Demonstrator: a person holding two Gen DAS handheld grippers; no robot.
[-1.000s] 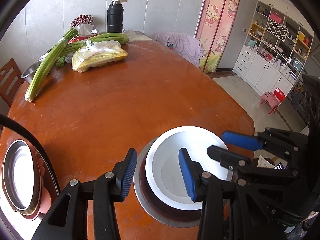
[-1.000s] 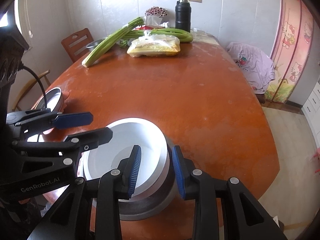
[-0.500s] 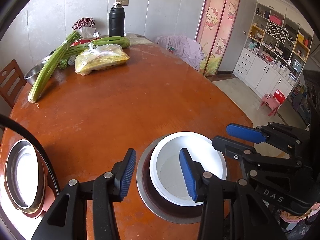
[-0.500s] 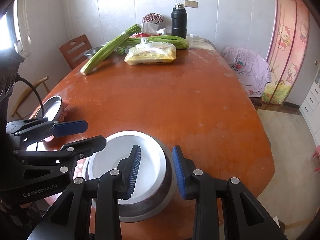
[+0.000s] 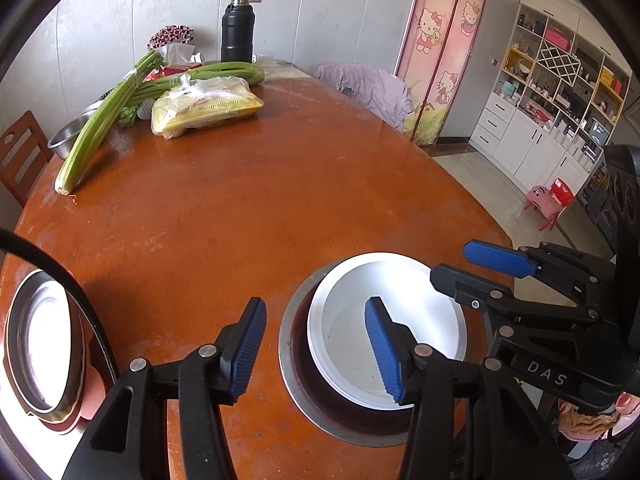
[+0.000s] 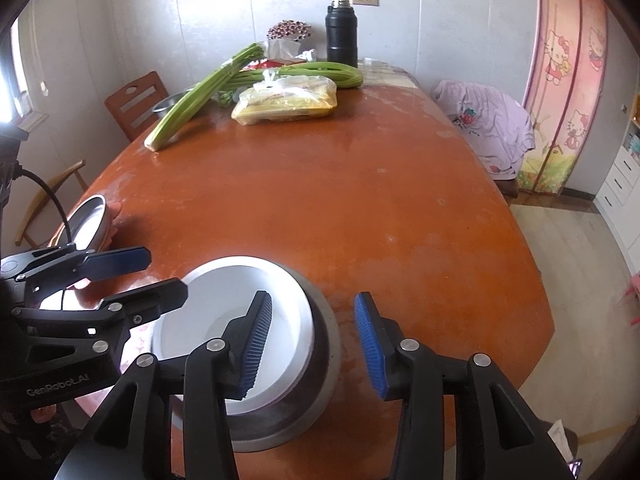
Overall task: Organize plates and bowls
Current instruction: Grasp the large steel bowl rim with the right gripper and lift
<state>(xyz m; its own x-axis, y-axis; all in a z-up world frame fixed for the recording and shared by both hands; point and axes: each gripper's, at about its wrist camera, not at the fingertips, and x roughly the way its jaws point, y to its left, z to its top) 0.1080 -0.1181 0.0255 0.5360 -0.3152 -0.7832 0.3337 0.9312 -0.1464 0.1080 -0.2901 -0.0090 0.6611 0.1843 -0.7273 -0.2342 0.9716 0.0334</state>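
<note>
White bowl nested in the steel bowl, both grippers released above it

The round white plastic bowl (image 5: 404, 320) sits inside the wider shallow stainless-steel bowl (image 5: 320, 408) at lower centre of the left-wrist view, on the orange-brown oval wooden desk (image 5: 280, 184); the left hand-held gripper (image 5: 316, 348) is spread wide and holds nothing, one pad over the white bowl and one over bare wood; the right hand-held gripper (image 6: 312, 344) is likewise released, straddling the steel rim; nesting looks finished, so the next move probably calls for reaching the steel dish on a pink plate (image 5: 40, 344) at far left; celery stalks (image 6: 200, 100), a yellow bagged packet (image 6: 286, 100) and a black flask (image 6: 341, 36) crowd the upper frame; white shelving (image 5: 560, 92) stands upper right.
</note>
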